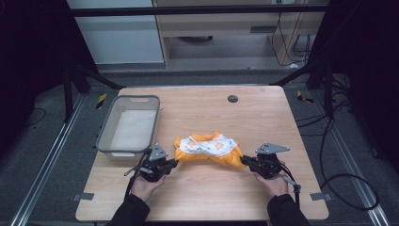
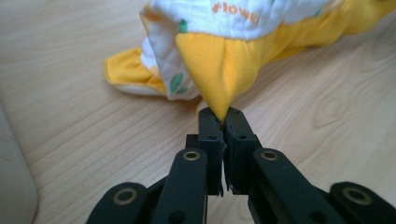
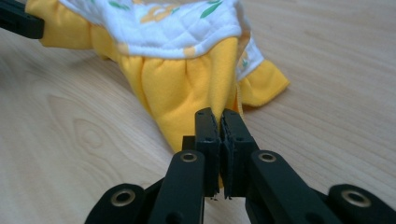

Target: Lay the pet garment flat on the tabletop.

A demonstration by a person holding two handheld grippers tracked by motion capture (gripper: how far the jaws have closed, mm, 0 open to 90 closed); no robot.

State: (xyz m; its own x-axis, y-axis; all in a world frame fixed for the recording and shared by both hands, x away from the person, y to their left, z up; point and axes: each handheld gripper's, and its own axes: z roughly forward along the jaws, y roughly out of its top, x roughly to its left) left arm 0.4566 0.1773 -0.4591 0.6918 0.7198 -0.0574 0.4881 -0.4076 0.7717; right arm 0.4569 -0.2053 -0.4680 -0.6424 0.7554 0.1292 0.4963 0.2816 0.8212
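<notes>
1. Dark floor with cables and metal rails surrounds a pale wooden counter [image 1: 207, 188], and a light cabinet stands beyond its far edge.
2. Near the middle of the counter, slightly toward the near edge, lies a small yellow garment [image 1: 208, 149] with a white quilted panel printed with green leaves and orange lettering.
3. On the counter's left side, close to the left edge, sits a grey plastic tub [image 1: 104, 136], well apart from the garment.
4. A small dark round spot [image 1: 232, 99] marks the counter near its far edge.
5. Just off the garment's left end is the left tool [image 1: 175, 162], held by the person's left hand [image 1: 147, 184]. Its jaws are closed on a pinched point of yellow fabric [image 2: 219, 77], which rises out of the tips in the left gripper view.
6. At the garment's right end is the right tool [image 1: 243, 160], held by the right hand [image 1: 274, 182]. Its jaws are clamped on a gathered yellow fold [image 3: 187, 100] in the right gripper view.
7. Between the two tools the garment is stretched in a shallow arch, its ends pulled low toward the tips.
8. Both dark sleeves enter from the counter's near edge.
</notes>
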